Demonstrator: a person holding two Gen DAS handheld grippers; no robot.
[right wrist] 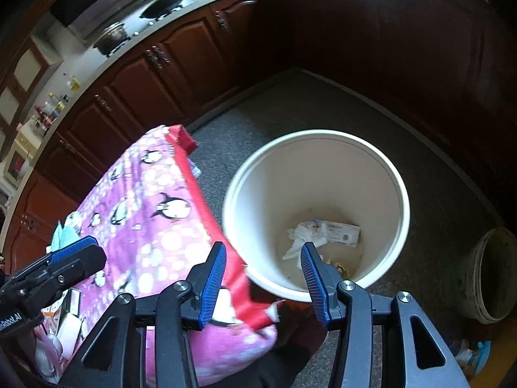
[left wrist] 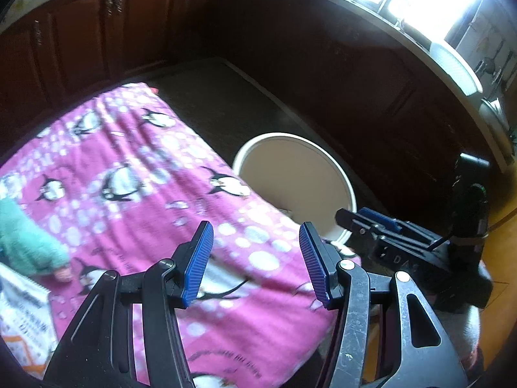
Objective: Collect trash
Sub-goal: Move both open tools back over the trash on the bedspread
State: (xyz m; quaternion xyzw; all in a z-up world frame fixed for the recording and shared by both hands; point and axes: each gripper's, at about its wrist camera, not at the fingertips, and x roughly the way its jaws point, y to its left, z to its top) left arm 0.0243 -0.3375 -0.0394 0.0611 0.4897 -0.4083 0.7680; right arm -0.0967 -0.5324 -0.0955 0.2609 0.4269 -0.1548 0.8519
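A white bucket [right wrist: 245, 200] stands on the floor beside a surface covered with a pink penguin blanket [right wrist: 142, 213]. In it lie a crumpled white tissue [right wrist: 302, 237] and a printed paper slip [right wrist: 344, 232]. My right gripper [right wrist: 261, 281] is open and empty, above the near rim of the bucket. My left gripper [left wrist: 257, 262] is open and empty over the blanket [left wrist: 135, 194]; the bucket [left wrist: 290, 168] is ahead of it to the right. Each gripper shows in the other's view, the right one [left wrist: 381, 226] and the left one [right wrist: 64, 258].
Dark wood cabinets [right wrist: 155, 80] run along the back and right. A second, dirty bucket [right wrist: 494, 274] stands at the right on the floor. On the blanket's left end lie a teal cloth [left wrist: 26, 239] and a printed package [left wrist: 26, 323].
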